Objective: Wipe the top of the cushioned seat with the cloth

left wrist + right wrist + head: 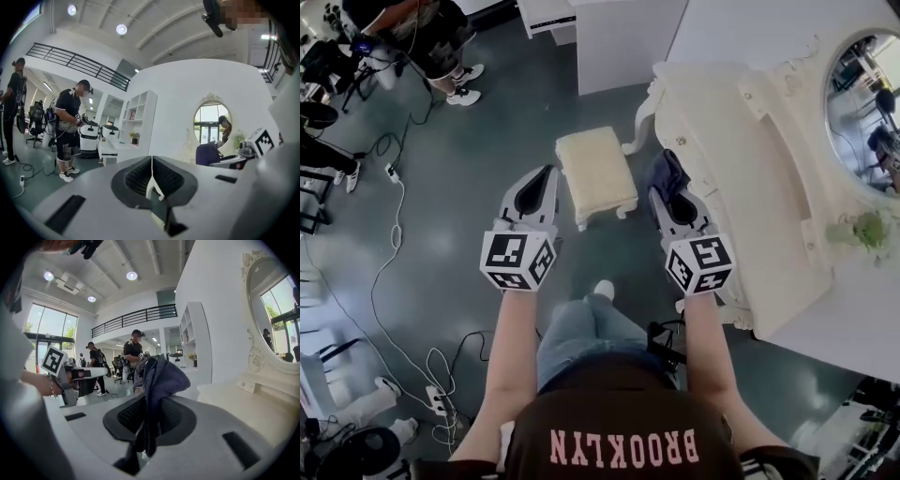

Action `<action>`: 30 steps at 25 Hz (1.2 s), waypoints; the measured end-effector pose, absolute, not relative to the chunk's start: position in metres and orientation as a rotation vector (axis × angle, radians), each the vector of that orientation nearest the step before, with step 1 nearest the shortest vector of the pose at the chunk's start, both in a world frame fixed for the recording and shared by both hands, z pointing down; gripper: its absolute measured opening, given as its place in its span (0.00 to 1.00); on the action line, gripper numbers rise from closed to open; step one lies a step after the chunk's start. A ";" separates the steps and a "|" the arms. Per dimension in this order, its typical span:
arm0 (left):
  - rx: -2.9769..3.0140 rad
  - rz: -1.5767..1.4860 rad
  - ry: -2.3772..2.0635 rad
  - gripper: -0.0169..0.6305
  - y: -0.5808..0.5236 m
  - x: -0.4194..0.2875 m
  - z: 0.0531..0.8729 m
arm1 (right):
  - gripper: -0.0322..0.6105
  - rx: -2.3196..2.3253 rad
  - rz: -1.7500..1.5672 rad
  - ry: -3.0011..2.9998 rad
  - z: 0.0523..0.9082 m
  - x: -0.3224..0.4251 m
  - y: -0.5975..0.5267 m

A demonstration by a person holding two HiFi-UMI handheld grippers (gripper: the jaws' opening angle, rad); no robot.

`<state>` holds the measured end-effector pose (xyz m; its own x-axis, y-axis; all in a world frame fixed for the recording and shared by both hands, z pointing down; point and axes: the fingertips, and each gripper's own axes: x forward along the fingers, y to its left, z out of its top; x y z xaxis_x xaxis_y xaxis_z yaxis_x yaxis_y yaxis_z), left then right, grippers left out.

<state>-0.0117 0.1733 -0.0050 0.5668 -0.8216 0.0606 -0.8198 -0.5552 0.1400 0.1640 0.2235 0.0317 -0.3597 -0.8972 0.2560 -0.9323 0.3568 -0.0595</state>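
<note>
Head view: the cushioned seat (595,173) stands on the grey-green floor (459,187), a small low stool with a pale cream padded top, squarish, faintly textured, on short white carved legs. Its whole top is in plain sight.

Close to the seat's right rises a white carved bench (741,169) with an oval mirror (862,103) and a small green plant (865,230) on it; one curled leg of the bench comes down just beside the seat's far right corner. Beyond the seat stands a white cabinet (619,37). Well off to the seat's left, cables (394,234) trail over the floor, and a standing person (431,37) is farther off that way. Nearer than the seat are the holder's own jeans-clad legs (591,333).

The left gripper (546,172) is held up at the seat's left edge. In its own view its jaws are pressed together, with nothing between them (151,161). The right gripper (659,194) is held up between the seat and the bench, and it pinches the cloth (667,175), a dark blue, fuzzy rag. In the right gripper view the cloth (159,376) bunches above the clamped jaws (150,404) and hangs down through them.
</note>
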 end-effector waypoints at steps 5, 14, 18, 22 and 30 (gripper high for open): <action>2.594 0.031 -1.421 0.03 0.146 -0.014 0.014 | 0.11 1.645 0.372 -2.414 0.055 0.172 0.195; 2.549 0.088 -1.402 0.03 0.084 -0.015 0.049 | 0.11 1.656 0.437 -2.346 0.086 0.183 0.132; 2.550 0.113 -1.367 0.03 0.051 -0.014 0.064 | 0.11 1.678 0.445 -2.312 0.097 0.185 0.096; 2.551 0.127 -1.337 0.03 0.022 -0.018 0.080 | 0.11 1.655 0.451 -2.290 0.114 0.177 0.066; 2.458 0.159 -1.353 0.03 -0.022 -0.013 0.141 | 0.11 1.586 0.445 -2.260 0.164 0.178 0.025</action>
